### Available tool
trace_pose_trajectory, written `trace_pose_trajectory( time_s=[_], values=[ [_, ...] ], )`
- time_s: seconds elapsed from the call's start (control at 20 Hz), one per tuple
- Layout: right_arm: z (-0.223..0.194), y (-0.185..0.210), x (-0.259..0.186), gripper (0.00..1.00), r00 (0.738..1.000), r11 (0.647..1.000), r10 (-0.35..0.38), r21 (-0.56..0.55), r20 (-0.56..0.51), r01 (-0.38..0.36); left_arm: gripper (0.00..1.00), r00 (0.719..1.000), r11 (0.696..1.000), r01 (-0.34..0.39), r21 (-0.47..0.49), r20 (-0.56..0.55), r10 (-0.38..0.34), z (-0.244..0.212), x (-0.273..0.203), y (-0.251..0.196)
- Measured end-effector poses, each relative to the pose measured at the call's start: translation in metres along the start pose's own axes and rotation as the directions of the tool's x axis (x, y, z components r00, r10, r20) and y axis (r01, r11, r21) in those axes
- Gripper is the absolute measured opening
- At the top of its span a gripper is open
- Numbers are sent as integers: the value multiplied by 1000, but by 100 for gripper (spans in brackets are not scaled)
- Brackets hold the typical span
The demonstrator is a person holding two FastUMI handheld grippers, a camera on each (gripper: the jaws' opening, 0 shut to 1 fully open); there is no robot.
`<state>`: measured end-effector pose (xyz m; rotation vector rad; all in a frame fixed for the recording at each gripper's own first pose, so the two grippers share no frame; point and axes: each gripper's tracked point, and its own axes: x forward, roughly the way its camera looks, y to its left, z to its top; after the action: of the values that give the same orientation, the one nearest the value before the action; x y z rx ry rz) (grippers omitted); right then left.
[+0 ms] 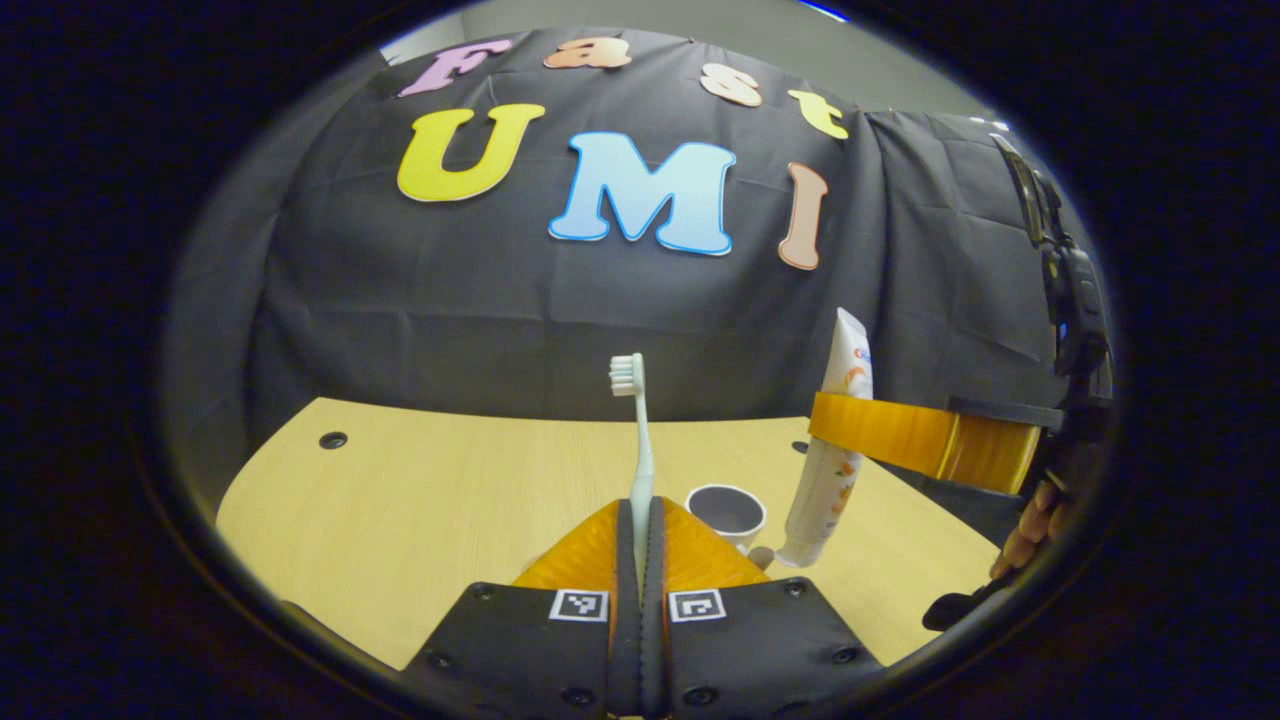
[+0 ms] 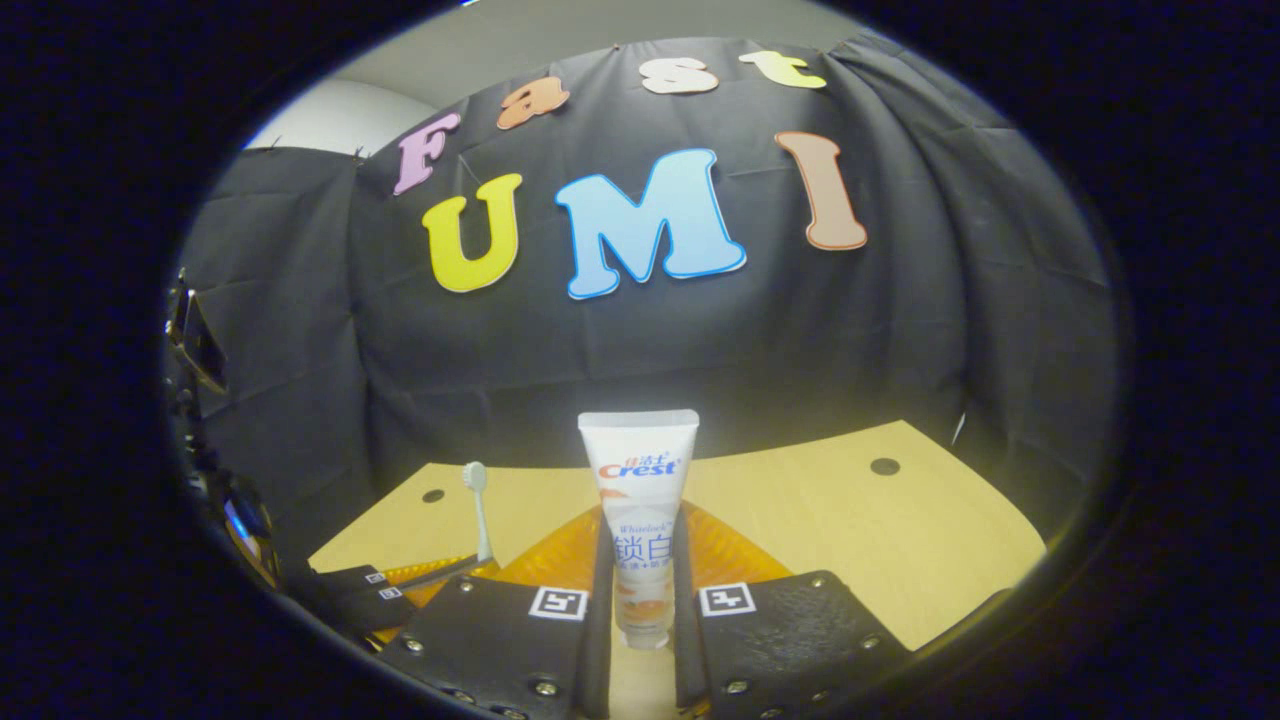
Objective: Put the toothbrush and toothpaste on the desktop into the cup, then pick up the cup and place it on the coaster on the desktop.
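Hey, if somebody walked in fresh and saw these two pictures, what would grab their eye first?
Probably the toothpaste tube, held upright in the right claw at the middle of the right gripper view. Next, the toothbrush, standing bristles-up in the left claw. Just right of that, an empty cup sits on the wooden desktop.

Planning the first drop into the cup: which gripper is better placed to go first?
Probably the right gripper. In the left gripper view, its toothpaste hangs cap-down right beside the cup. The left gripper holds the toothbrush upright, a bit further from the cup's opening.
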<state>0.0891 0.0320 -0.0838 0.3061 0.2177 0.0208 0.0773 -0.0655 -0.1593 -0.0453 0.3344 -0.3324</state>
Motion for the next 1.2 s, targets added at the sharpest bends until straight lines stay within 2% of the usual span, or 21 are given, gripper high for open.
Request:
trace_pose_trajectory(
  time_s=[0.25, 0.55, 0.7, 0.75, 0.85, 1.05, 1.2],
  values=[
    [4, -14, 32, 25, 998, 999, -43, -12, 39, 44, 8, 994, 999, 14, 30, 110, -18, 24, 10, -3],
    [-1, -27, 67, 25, 996, 997, -74, 12, 51, 74, 6, 987, 998, 23, 59, 155, -32, 39, 20, -3],
    [-25, -28, 82, 27, 998, 998, -68, -3, -8, 68, 6, 985, 998, 24, 57, 167, -33, 41, 23, -1],
    [-34, -27, 87, 31, 998, 998, -64, -14, -27, 64, 7, 984, 998, 25, 57, 172, -34, 42, 23, 0],
    [-53, -29, 96, 27, 995, 998, -61, -27, -80, 59, 7, 985, 998, 16, 64, 171, -27, 42, 25, 2],
    [-89, -29, 98, 33, 978, 998, -55, -41, -203, 47, 7, 986, 997, 0, 71, 168, -12, 42, 26, 8],
    [-98, -30, 94, 35, 970, 996, -58, -84, -236, 39, 7, 986, 998, -11, 61, 165, 1, 39, 30, 13]
  ],
)
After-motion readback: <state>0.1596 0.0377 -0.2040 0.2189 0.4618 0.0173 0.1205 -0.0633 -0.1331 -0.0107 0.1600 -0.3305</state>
